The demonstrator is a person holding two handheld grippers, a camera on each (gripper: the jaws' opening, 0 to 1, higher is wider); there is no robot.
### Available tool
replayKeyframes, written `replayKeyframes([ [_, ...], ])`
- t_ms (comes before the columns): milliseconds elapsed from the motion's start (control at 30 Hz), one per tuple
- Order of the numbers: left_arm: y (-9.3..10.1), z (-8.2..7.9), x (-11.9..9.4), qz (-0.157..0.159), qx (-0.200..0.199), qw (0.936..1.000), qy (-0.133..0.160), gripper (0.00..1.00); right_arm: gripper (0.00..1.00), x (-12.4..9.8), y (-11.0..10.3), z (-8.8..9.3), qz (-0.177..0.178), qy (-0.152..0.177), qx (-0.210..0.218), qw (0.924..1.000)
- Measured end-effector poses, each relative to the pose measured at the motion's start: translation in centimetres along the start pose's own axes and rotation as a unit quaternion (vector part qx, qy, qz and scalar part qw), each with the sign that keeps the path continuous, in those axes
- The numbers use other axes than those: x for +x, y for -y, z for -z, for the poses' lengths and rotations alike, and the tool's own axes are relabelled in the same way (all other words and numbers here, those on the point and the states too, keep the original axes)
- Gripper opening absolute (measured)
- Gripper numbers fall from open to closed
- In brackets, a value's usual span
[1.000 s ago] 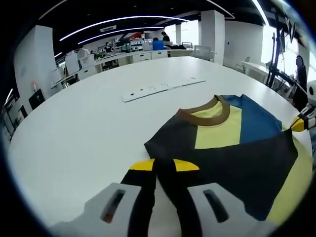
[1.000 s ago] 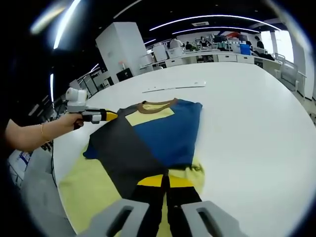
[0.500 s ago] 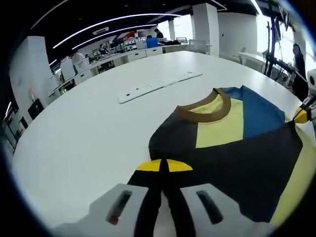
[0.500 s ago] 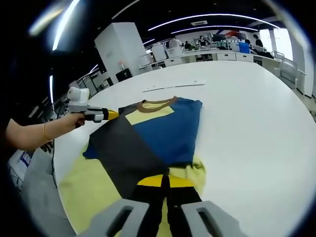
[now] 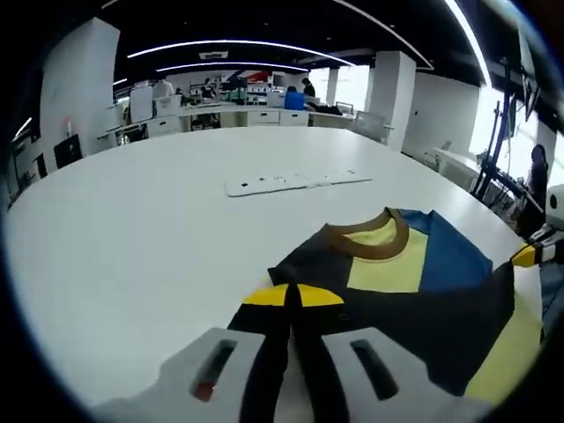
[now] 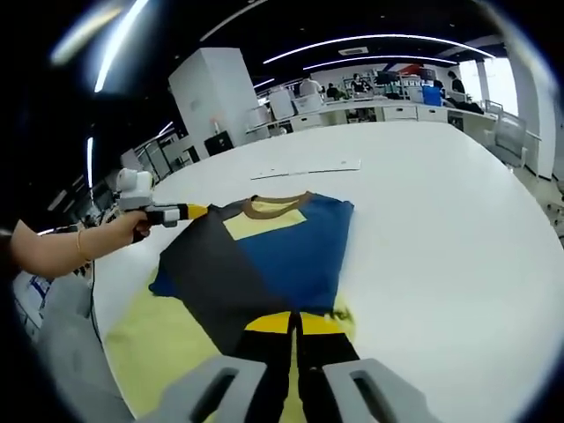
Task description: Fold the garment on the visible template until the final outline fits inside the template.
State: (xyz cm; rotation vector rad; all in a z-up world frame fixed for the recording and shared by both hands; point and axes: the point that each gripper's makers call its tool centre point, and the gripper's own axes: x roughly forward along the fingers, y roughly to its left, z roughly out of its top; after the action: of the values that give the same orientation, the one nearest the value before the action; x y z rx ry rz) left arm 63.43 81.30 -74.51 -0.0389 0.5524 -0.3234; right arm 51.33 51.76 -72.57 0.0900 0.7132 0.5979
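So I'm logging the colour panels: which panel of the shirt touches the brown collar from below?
The yellow panel directly under the collar; the blue panel and black panel flank it.

White strip point(image 5: 298, 181) on table point(image 5: 132, 247); desks point(image 6: 397, 104) behind.

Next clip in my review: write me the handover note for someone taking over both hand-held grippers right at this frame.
Left hand-held gripper: jaws closed on the dark edge of the shirt, on the side near the brown collar.
Right hand-held gripper: jaws closed on the shirt's edge at the opposite end, where the dark and yellow fabric meet.
The shirt lies on the white table, with a dark panel lying diagonally across the blue and yellow. A white strip lies beyond the collar.
Done: at least one fold appears laid.
Left: no template outline can be made out, so the fit is unconfirmed; finish folding, then release.
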Motion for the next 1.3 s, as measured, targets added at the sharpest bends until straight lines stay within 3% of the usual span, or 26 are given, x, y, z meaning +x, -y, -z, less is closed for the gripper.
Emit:
replayKeyframes([
  [233, -1.2, 0.2, 0.0, -0.01, -0.106, 0.994, 0.028, 0.0, 0.0, 0.2, 0.2, -1.7, 0.003, 0.005, -0.008, 1.0],
  [667, -2.5, 1.0, 0.3, -0.035, -0.16, 0.9859, 0.035, 0.0, 0.0, 2.5, 1.9, -2.7, 0.021, -0.003, -0.004, 0.9998],
  [900, -2.7, 1.1, 0.2, -0.047, -0.144, 0.988, 0.03, 0.0, 0.0, 4.0, 2.8, -1.7, 0.033, -0.028, -0.011, 0.999],
  [1133, -3.2, 0.3, -0.5, -0.056, -0.122, 0.9902, 0.04, 0.03, 0.01, 4.3, 3.3, -1.2, 0.036, -0.043, -0.017, 0.9983],
  [1300, -2.9, -0.3, -1.3, -0.045, -0.086, 0.9943, 0.043, 0.17, 0.18, 3.8, 3.5, -1.1, 0.038, -0.047, -0.021, 0.998],
])
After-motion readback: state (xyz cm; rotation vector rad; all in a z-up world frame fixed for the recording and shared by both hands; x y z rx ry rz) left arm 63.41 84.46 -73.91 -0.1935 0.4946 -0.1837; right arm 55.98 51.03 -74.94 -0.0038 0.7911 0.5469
